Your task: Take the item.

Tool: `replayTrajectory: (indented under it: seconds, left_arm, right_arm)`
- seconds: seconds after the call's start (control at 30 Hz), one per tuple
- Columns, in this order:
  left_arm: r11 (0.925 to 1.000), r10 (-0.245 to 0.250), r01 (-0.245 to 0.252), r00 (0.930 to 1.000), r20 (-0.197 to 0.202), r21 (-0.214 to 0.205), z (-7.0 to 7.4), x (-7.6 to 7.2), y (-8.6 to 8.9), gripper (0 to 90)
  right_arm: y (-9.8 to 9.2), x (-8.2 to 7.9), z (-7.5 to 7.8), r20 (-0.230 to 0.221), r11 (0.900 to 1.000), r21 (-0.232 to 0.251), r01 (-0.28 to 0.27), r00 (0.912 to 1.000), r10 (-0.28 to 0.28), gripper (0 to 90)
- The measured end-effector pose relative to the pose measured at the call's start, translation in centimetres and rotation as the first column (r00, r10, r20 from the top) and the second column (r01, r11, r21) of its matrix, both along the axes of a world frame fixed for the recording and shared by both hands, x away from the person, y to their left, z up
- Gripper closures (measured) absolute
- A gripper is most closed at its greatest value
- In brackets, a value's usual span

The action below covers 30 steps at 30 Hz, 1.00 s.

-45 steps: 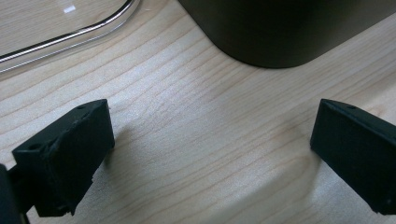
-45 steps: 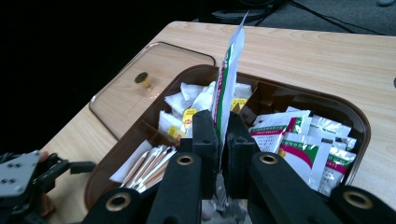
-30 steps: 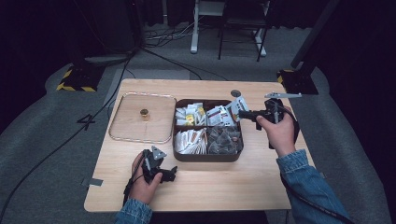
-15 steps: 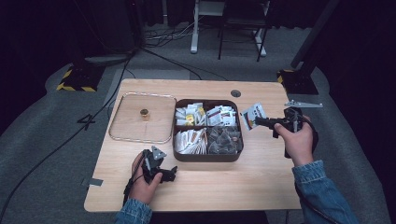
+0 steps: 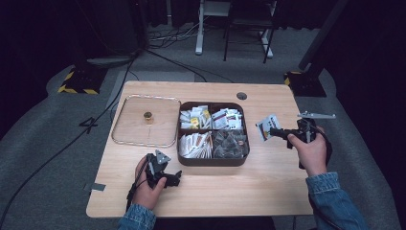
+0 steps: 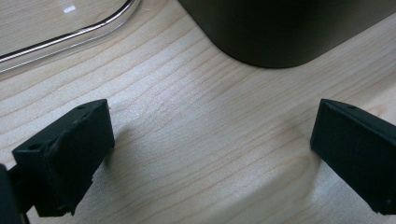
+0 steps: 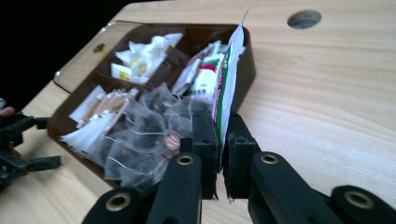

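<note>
The right tool [image 7: 218,154] is pinching a flat white, red and green paper packet [image 7: 227,84] beside the dark brown box [image 5: 210,160], while the left tool [image 6: 210,154] is resting spread on the wooden table [image 6: 201,140].

A flat white sachet [image 7: 228,79] with red and green print stands on edge, pinched at its lower end, held above the worktop [image 5: 268,182] just right of the brown tray [image 5: 210,161].

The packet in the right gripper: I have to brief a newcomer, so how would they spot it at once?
Start at the dark compartment tray mid-table, then look right, off its edge. There the right gripper pinches one flat sachet, white with red and green print, the lone packet outside the tray.
</note>
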<state>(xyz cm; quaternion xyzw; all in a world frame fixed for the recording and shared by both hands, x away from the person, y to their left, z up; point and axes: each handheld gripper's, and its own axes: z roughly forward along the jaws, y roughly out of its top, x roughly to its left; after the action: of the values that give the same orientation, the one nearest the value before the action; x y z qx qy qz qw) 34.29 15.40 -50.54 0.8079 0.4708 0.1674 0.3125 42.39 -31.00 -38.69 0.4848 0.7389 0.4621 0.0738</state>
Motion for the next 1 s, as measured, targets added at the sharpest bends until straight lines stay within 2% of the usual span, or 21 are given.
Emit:
replayTrajectory:
  seconds: [0.1, 0.33, 0.53, 0.57, 0.67, 0.8, 1.0]
  left_arm:
    - [1.0, 0.0, 0.0, 1.0, 0.0, 0.0, 0.0, 0.0, 0.0, 0.0]
    - [1.0, 0.0, 0.0, 1.0, 0.0, 0.001, 0.0, 0.0, 0.0, 0.0]
    - [1.0, 0.0, 0.0, 1.0, 0.0, 0.001, 0.0, 0.0, 0.0, 0.0]
    - [1.0, 0.0, 0.0, 1.0, 0.0, 0.001, 0.0, 0.0, 0.0, 0.0]
    - [1.0, 0.0, 0.0, 1.0, 0.0, 0.001, 0.0, 0.0, 0.0, 0.0]
    - [1.0, 0.003, -0.003, 1.0, 0.0, -0.003, 0.0, 0.0, 0.0, 0.0]
    - [1.0, 0.004, -0.004, 1.0, 0.0, -0.003, 0.0, 0.0, -0.1, 0.0]
  right_arm:
    - [-0.2, 0.4, -1.2, -0.016, 0.9991, -0.036, 0.021, 0.9996, -0.022, 85.9]
    - [-0.6, 0.7, -3.0, -0.043, 0.998, -0.049, 0.04, 0.9982, -0.042, 85.8]
    - [-1.1, 0.3, -4.8, -0.079, 0.9982, 0.001, 0.06, 0.9951, -0.06, 85.8]
    - [-1.4, 0.0, -5.4, -0.088, 0.9973, 0.022, 0.07, 0.9938, -0.068, 85.7]
    - [-1.6, -0.3, -6.1, -0.088, 0.996, 0.022, 0.087, 0.9925, -0.085, 85.7]
    - [-1.4, -0.7, -6.8, -0.071, 0.9937, -0.006, 0.112, 0.9912, -0.112, 85.6]
    - [-1.3, -1.0, -6.4, -0.086, 0.994, -0.017, 0.108, 0.9903, -0.109, 85.6]
